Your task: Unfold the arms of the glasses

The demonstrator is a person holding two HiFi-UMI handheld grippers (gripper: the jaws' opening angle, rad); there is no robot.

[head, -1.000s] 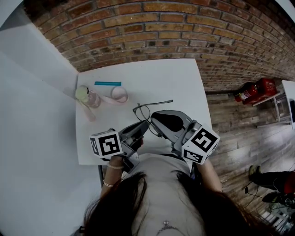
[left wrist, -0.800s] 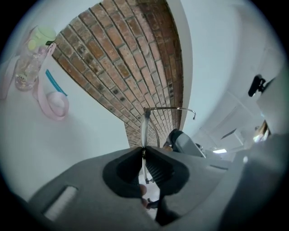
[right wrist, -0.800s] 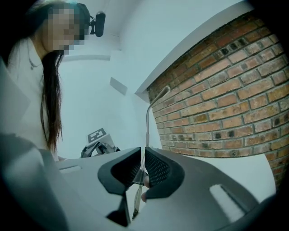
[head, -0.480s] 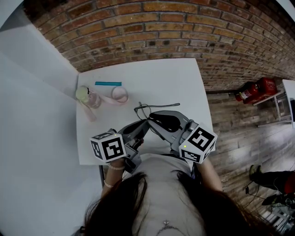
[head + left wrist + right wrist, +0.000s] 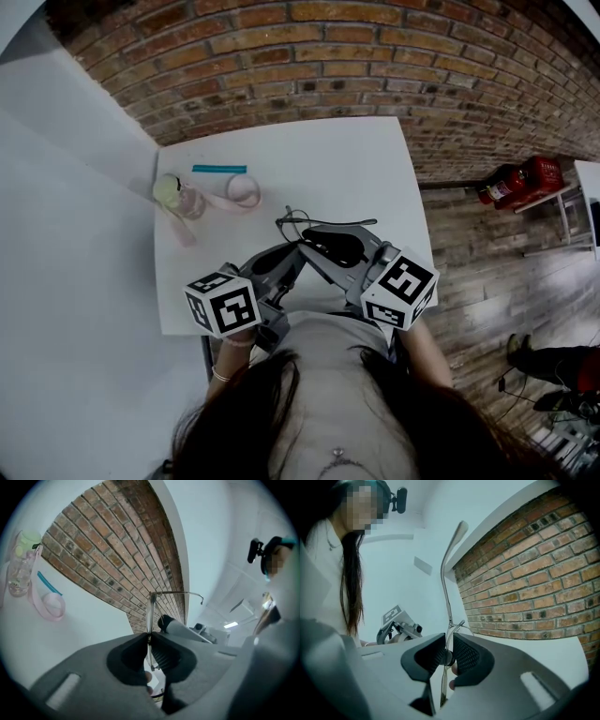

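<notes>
Your left gripper [image 5: 149,638] clamps the glasses [image 5: 323,223] by the frame, and your right gripper [image 5: 449,654] pinches one arm [image 5: 446,583], both above the table [image 5: 366,159] near its front edge. Bare tabletop beyond; bottle [image 5: 178,197] far left. Only the right gripper view shows the arm upright.

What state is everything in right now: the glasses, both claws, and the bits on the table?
glasses: held between both claws, one arm swung out, the other unclear.
left claw: shut on the glasses' frame.
right claw: shut on the glasses.
bottle: green cap on, looks upright on the table.
pink strap: lying in a loop beside the bottle.
teal stick: lying flat near the table's far edge.
</notes>
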